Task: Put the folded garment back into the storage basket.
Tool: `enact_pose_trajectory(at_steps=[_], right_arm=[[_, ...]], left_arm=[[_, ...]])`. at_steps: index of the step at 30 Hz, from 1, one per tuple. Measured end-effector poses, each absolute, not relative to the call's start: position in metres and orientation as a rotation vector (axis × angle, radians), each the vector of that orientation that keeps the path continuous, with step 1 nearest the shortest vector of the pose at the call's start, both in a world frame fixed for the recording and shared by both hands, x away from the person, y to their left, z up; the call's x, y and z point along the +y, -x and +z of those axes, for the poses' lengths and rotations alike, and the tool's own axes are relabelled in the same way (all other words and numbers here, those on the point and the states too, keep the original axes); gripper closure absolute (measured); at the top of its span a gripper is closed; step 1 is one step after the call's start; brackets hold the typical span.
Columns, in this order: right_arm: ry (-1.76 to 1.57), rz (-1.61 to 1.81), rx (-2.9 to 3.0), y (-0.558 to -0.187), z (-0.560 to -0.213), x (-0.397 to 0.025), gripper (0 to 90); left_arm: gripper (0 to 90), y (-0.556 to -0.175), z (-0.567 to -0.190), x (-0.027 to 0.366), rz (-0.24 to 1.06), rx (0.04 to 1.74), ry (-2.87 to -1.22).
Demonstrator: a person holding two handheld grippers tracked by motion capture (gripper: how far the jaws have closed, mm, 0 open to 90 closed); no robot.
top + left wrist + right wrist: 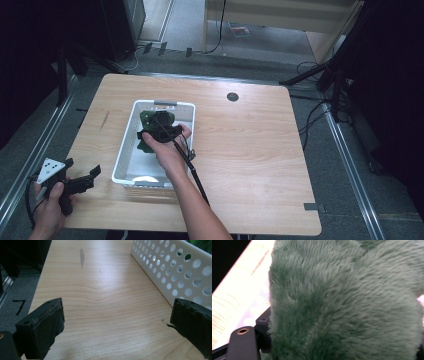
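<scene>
- The right gripper [161,131] is down inside the white basket [125,150], held by the person's right hand [167,150].
- A green fluffy toy [150,119] lies in the basket, in the far half, toward 12 o'clock from the hand.
- In the right gripper view the green fluffy toy [347,302] is very close and covers almost everything, and it sits right where the jaws are.
- The fur hides the tips of the jaws, so I cannot tell if they are squeezing the toy or just pressed against it.
- A black cable [192,170] runs from the right gripper toward 5 o'clock, over the near rim of the basket and along the arm.
- The basket sits on the wooden table [250,150], left of the middle.
- The left gripper [87,179] is at about 8 o'clock from the basket, near the front left corner of the table.
- The person's left hand [50,205] holds it by the handle.
- In the left gripper view the two black jaws stand wide apart, with only bare wood between them.
- The wall of the white basket [175,270], full of round holes, is just beside the jaw on the right side of that view.
- A small dark round spot [232,97] is in the table at about 1 o'clock from the basket.
</scene>
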State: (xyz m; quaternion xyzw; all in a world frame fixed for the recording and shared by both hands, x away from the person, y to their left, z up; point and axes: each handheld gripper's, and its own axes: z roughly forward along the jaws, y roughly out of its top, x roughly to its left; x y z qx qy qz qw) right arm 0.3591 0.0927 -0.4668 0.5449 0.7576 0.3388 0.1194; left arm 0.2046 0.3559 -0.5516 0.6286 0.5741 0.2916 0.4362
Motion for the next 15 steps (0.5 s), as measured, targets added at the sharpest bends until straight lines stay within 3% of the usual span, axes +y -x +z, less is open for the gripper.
enact_pose_trajectory(at_steps=[15], right_arm=[[-1.674, 0.822, 2.285, -0.372, -0.5, 0.099, 20.6]], left_arm=[[0.3, -0.204, -0.552, 0.356, 0.723, 1.428, -1.561]])
